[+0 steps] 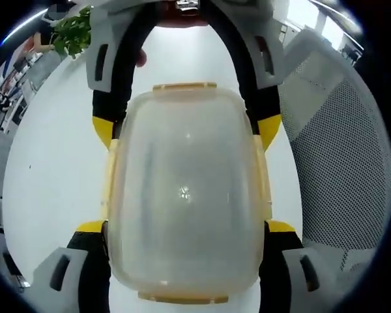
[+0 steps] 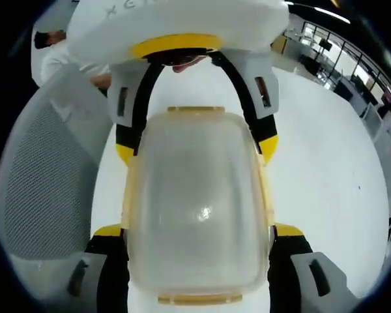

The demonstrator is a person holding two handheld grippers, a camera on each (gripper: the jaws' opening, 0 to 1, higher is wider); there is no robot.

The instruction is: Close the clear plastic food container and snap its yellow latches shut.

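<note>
I hold the container (image 1: 186, 195) above the white counter (image 1: 52, 163), both grippers' (image 1: 186, 225) (image 2: 199, 228) jaws clamping its opposite ends; lid looks seated, so next I judge latches (image 1: 184, 86) need pressing.

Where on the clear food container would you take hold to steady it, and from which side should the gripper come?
Grip the food container across its two long sides, coming in from a short end. It is longer than wide, so the long walls give flat, parallel faces within a gripper's span. That also leaves the yellow latches at the short ends uncovered.
</note>
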